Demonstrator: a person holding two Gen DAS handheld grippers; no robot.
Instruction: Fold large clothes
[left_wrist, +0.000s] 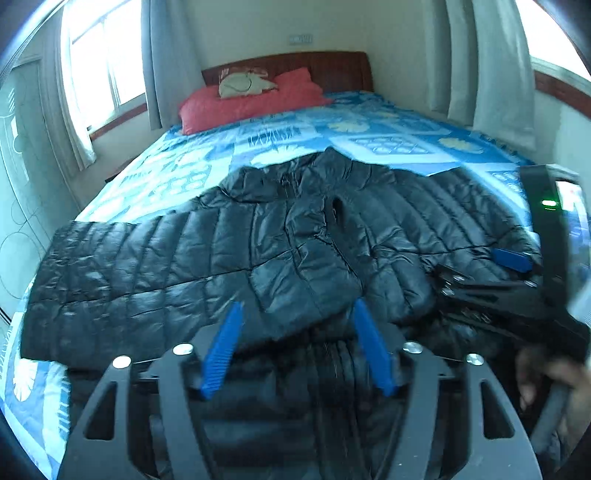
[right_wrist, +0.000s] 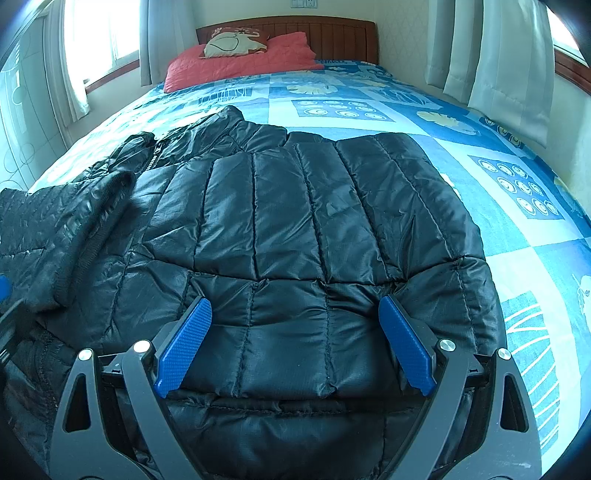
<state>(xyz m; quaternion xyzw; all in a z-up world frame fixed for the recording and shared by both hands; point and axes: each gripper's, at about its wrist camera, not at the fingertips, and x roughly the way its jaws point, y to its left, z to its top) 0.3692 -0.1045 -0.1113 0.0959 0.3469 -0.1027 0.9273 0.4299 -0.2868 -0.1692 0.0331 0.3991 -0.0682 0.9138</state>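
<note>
A black quilted puffer jacket (left_wrist: 184, 251) lies spread on a bed with a blue patterned sheet (left_wrist: 369, 125). In the left wrist view one sleeve stretches out to the left and a folded flap lies across the middle. My left gripper (left_wrist: 297, 306) is open just above the jacket's near edge, with fabric lying loose between its blue pads. In the right wrist view the jacket (right_wrist: 295, 206) shows a smooth folded panel, with a cuffed sleeve (right_wrist: 74, 229) at the left. My right gripper (right_wrist: 295, 302) stands wide open over that panel, gripping nothing. One of its blue pads (left_wrist: 511, 258) shows at the right.
A red pillow (right_wrist: 240, 62) with a small pale cushion (right_wrist: 229, 44) sits against the wooden headboard (right_wrist: 332, 33). Curtains (right_wrist: 509, 66) and windows flank the bed on both sides. Bare sheet (right_wrist: 535, 240) lies right of the jacket. A hand (left_wrist: 546, 376) holds the right gripper.
</note>
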